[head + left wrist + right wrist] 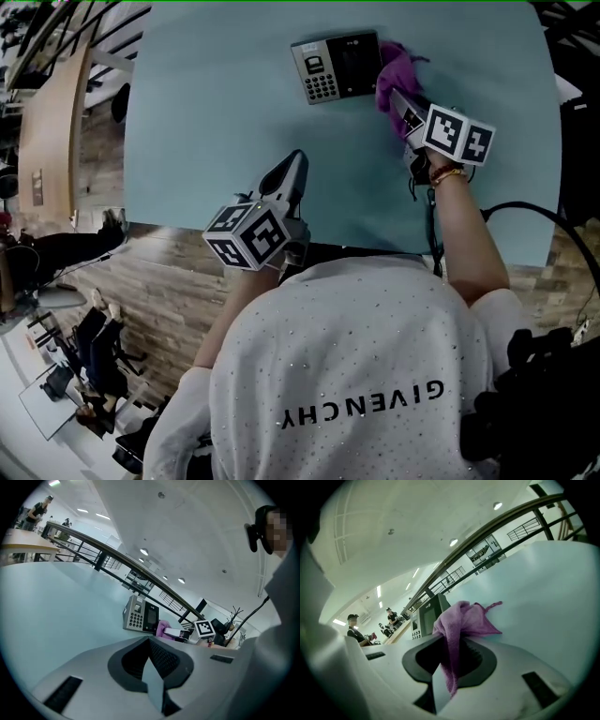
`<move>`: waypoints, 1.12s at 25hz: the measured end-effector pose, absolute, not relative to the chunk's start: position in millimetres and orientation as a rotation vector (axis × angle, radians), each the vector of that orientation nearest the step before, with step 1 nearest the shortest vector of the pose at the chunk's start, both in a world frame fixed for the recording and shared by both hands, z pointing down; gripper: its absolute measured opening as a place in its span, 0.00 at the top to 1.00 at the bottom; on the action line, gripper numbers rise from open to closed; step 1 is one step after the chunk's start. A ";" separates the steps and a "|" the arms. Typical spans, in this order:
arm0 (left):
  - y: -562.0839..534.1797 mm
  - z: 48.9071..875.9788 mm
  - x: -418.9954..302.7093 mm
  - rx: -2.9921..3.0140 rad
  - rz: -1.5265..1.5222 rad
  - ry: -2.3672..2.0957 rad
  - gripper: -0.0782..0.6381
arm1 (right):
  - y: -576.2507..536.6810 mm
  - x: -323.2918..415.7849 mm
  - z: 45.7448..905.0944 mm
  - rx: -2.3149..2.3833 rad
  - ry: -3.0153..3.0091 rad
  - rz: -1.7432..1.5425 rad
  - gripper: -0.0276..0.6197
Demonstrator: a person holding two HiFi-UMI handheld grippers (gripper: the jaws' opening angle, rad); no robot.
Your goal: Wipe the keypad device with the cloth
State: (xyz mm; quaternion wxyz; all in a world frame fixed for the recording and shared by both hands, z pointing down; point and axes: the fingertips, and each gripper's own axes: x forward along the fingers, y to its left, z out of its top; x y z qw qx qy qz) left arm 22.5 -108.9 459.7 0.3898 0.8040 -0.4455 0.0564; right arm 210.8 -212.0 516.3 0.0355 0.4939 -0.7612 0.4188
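Operator: Right side, what do you log?

Annotator: Your right gripper (394, 97) is clamped on the purple cloth (398, 73). Its own view shows the jaws pressed together with a fold of cloth pinched between them and the rest bunched out past the tips. The cloth sits against the right edge of the keypad device (336, 67), touching it as far as the head view shows.

Operator: And the device?

Annotator: It's on the far side of the pale blue-green table (206, 112), roughly mid-width and well away from your body. The keypad and a small window are on its left half, a dark screen on its right half. In your left gripper view its face looks raised at a slant rather than flat. The cloth is on the screen side, not over the keys.

Operator: Left?

Annotator: Your left gripper (292, 171) has its jaws closed on each other with nothing between them — empty. It is over the near part of the table, close to the edge by you. It points toward the device but is well apart from it. I can't tell whether it touches the tabletop.

Operator: Anything else?

Annotator: The marker cube (457, 134) on your right gripper faces up at the head camera, just behind the jaws. People stand far off in both gripper views — too small to detail.
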 end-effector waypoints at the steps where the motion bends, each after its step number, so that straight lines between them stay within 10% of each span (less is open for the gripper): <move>1: -112.7 461.2 19.8 2.044 0.146 -1.120 0.89 | -210.2 209.6 518.7 1.521 -2.320 1.271 0.85; 28: -203.8 479.6 -65.4 2.240 0.245 -0.793 0.89 | -314.7 206.1 377.9 2.030 -2.071 0.594 0.85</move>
